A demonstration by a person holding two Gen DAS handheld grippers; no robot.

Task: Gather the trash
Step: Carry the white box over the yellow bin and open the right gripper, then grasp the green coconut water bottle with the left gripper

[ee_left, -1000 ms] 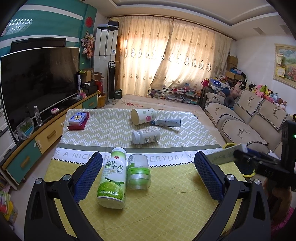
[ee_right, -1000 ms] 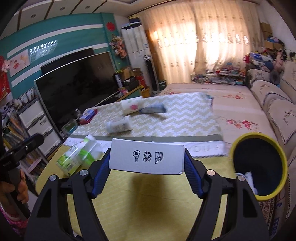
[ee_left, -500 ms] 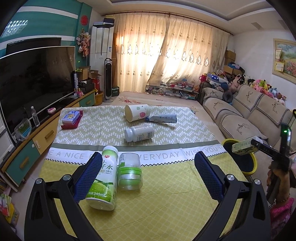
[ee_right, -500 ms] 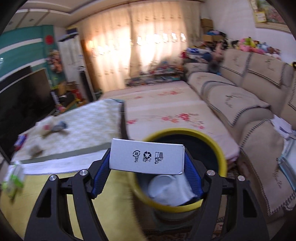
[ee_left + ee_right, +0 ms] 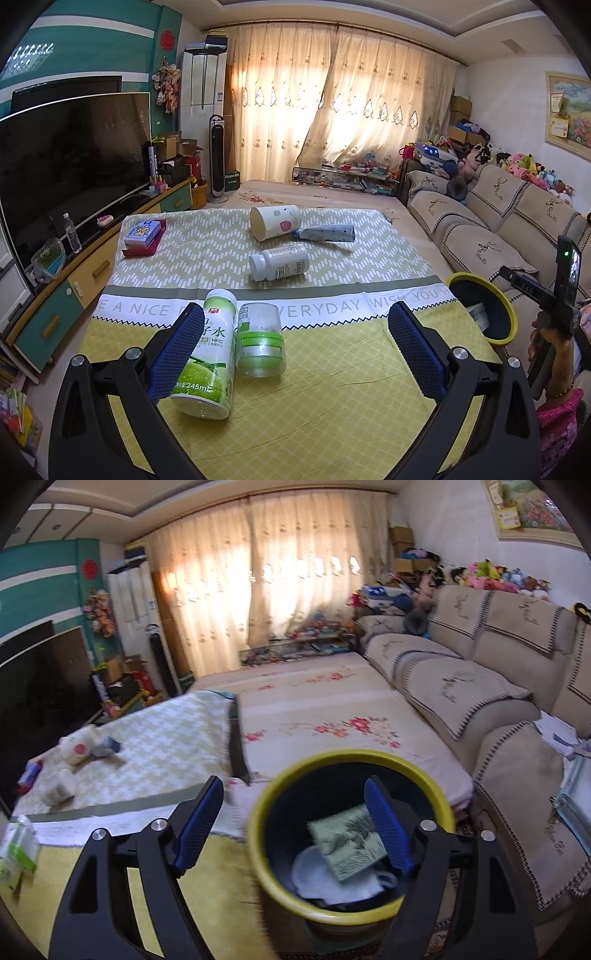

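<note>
My right gripper (image 5: 293,786) hangs over the yellow-rimmed bin (image 5: 351,757). Its jaws are opening and nothing is between them. The pale green carton (image 5: 343,840) lies tilted inside the bin on a white cup (image 5: 317,871). My left gripper (image 5: 295,314) stands open above the near end of the table. A green coconut-water bottle (image 5: 207,354) lies by its left finger, and a clear jar with a green lid (image 5: 260,339) lies beside the bottle. Farther off lie a white pill bottle (image 5: 279,262), a paper cup (image 5: 275,221) and a blue-grey packet (image 5: 325,233).
The bin (image 5: 480,286) stands off the table's right edge, against the beige sofa (image 5: 476,243). A person's hand (image 5: 550,336) holds the right gripper's handle there. A card box on a red tray (image 5: 142,236) sits at the table's far left, near the TV cabinet (image 5: 51,295).
The right gripper swung right from over the table to above the bin, then let go of the carton, which dropped in. The left gripper stayed put.
</note>
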